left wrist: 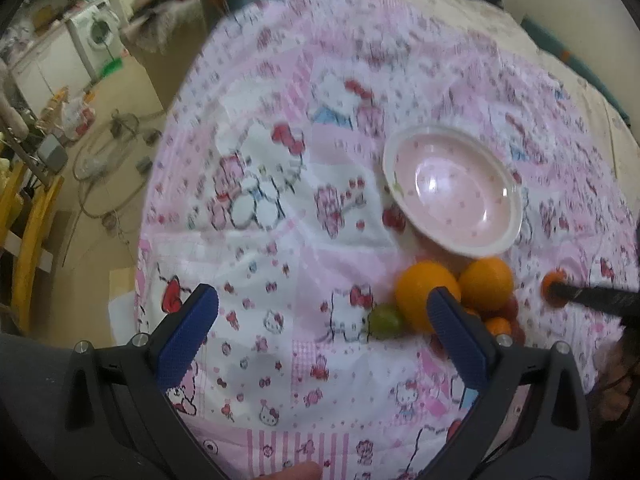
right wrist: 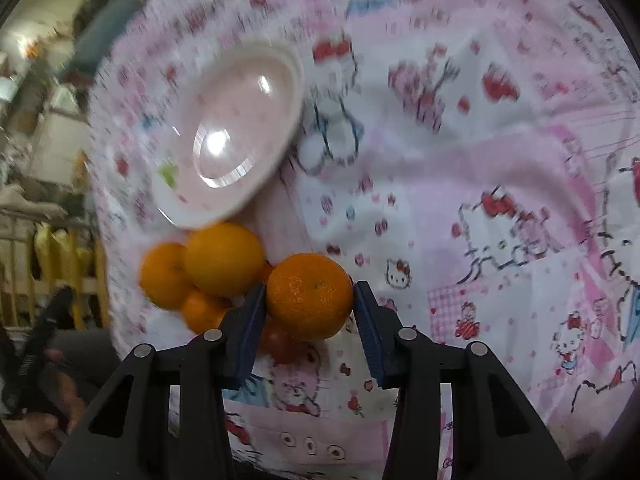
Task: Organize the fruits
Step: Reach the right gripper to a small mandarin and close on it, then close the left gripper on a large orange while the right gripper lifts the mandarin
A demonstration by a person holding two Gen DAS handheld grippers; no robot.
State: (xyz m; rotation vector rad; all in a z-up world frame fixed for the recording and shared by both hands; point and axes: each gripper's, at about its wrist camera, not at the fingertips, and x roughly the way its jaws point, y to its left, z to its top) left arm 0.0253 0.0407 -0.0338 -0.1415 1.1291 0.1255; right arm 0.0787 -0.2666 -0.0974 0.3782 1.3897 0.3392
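**Mandarin between the right pads, bowl waiting empty**

Blue pads of your right gripper sit on either side of a mandarin, touching its left and right flanks at about its widest line. No gap shows at either pad, so I read it as gripped, though blur keeps me from judging how firmly. It rests on the cartoon-cat bedsheet, at the right edge of the fruit pile.

- Pile: two larger oranges and a smaller one crowd just left of the mandarin; a red tomato-like fruit lies under and behind it, touching or nearly so.
- From the left wrist view the same pile shows two oranges, a green fruit beside them, and small red ones half hidden.
- Pink bowl stands just beyond the pile, empty, nearly touching the oranges.
- Your left gripper hangs wide open over bare sheet, holding nothing.

Handling judgement: the mandarin looks light, with a pebbled, loose-looking skin that should give grip but dent under hard squeeze. Keep the pads at the equator; higher or lower and it likely pops out. Press only enough to stop slipping. Lift straight up, since round neighbours on soft bedding may roll once it leaves. The bowl looks hard and glossy, so lower fruit in rather than dropping.
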